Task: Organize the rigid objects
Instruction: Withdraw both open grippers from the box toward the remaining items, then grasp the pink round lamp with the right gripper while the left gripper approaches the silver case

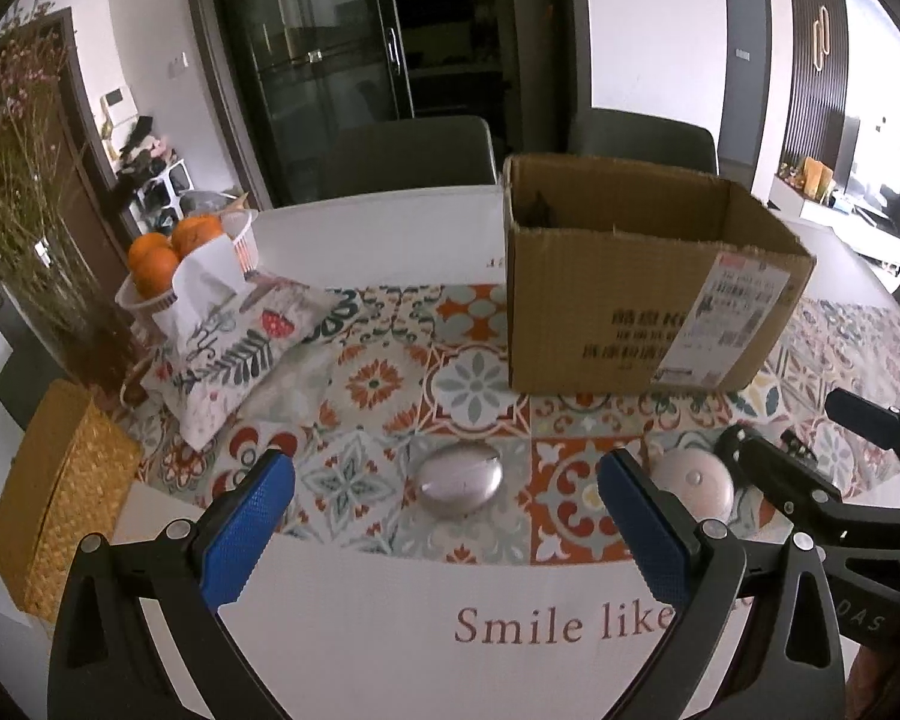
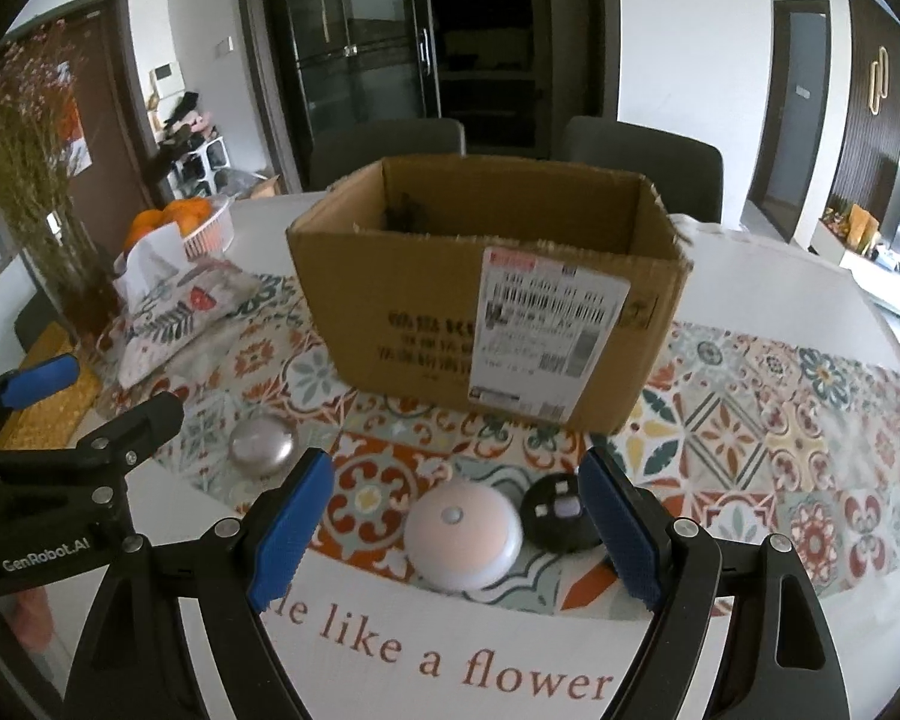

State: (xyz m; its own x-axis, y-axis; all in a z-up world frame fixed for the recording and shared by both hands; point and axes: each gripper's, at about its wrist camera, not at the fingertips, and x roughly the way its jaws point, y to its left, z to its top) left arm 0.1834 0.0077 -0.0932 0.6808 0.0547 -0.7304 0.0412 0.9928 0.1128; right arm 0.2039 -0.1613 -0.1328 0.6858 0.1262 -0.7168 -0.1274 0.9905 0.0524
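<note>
Left gripper [image 1: 444, 516] is spread wide and empty, with the metal oval [image 1: 459, 479] lying between its fingers on the surface [image 1: 390, 618]. Right gripper [image 2: 450, 531] is likewise wide and empty around the white puck [image 2: 463, 531]; the black disc [image 2: 557, 513] touches the puck at 2 o'clock. The open box [image 2: 426, 300] stands beyond at 12 o'clock. Risk: closing on the puck may snag the disc; the smooth oval may slip out.
</note>
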